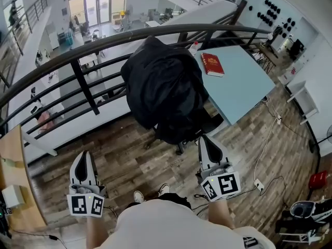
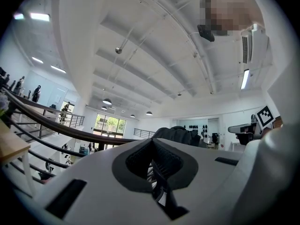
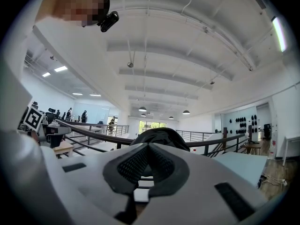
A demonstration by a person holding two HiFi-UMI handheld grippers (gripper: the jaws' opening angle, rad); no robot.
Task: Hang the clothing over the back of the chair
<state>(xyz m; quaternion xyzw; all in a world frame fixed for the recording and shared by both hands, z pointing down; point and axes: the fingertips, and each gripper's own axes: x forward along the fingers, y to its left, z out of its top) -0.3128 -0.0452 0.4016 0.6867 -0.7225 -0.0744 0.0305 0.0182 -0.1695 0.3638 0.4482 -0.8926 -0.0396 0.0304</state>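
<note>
Head view: jacket lay draped over the chair back, far centre, well apart from both near grippers.
Left gripper view: jaws pressed together, empty.
Right gripper view: likewise together, empty.
Judgement: hanging looked done; next, only confirm the drape holds.

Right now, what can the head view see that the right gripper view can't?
Only the head view shows the red book lying on the table, and the person's white shoe down on the floor.

Only the right gripper view shows the white ceiling with its hanging lamps.

Both show the black clothing draped on the chair, the dark railing behind it, and the light blue table.
</note>
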